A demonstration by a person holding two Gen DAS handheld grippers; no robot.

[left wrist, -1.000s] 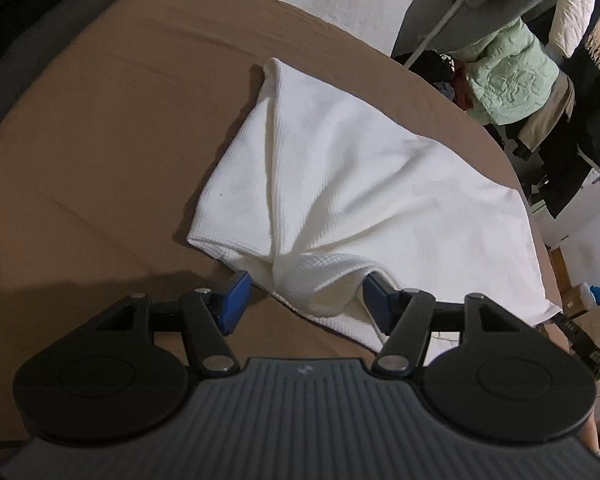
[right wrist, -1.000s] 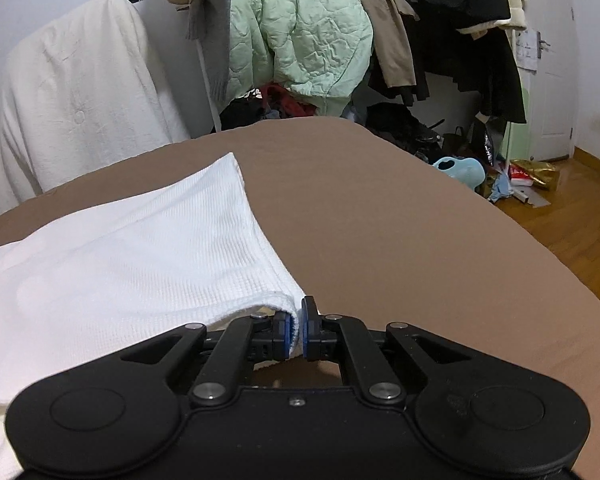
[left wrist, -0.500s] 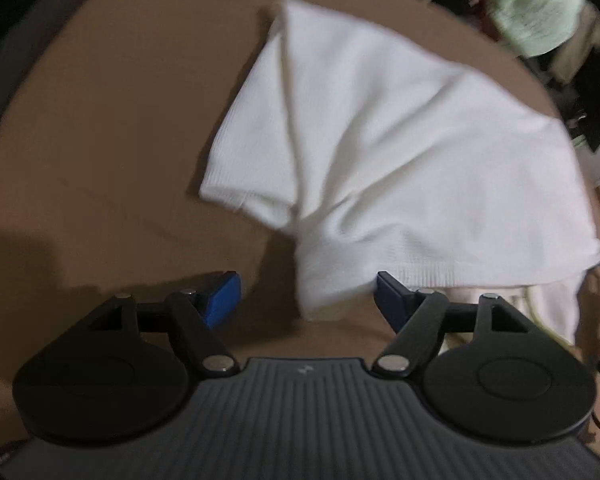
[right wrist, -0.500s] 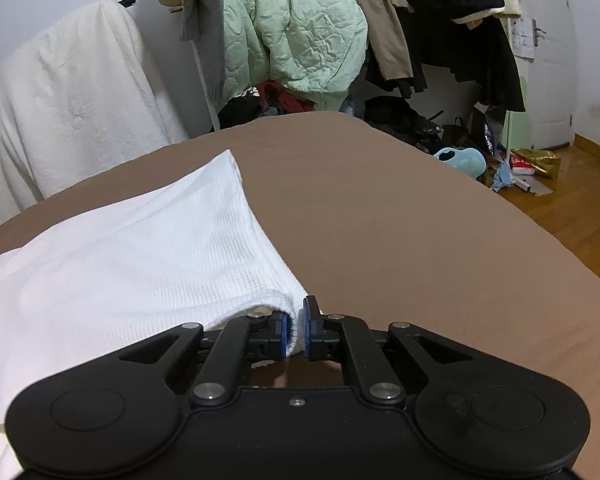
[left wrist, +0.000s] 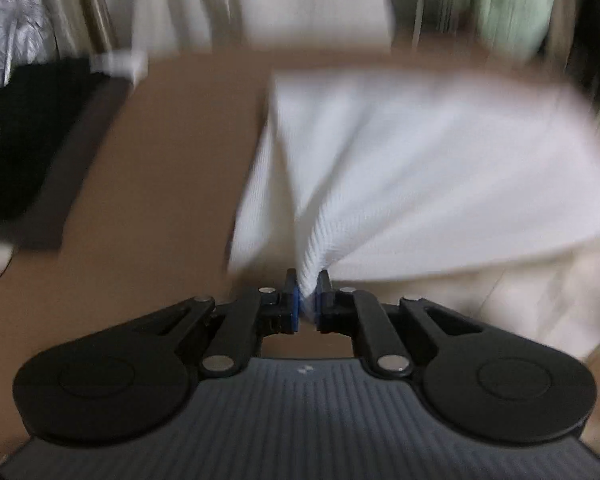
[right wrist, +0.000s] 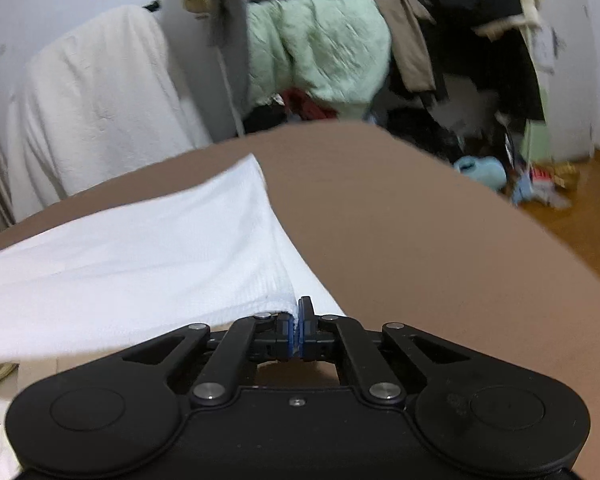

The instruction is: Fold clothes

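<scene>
Left gripper (left wrist: 308, 296) is clamped on a bunched near corner of the white garment (left wrist: 420, 160); right gripper (right wrist: 299, 330) pinches the other near corner. The cloth stretches away from both sets of fingers toward the far side of the brown bed (right wrist: 420, 220), its long edge running left to right between them. Left view is blurred.

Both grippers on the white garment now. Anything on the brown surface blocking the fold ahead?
Nothing visible. The left gripper and right gripper are both shut on the white garment. The brown surface beyond it is bare; the dark item lies well off to the left.
</scene>
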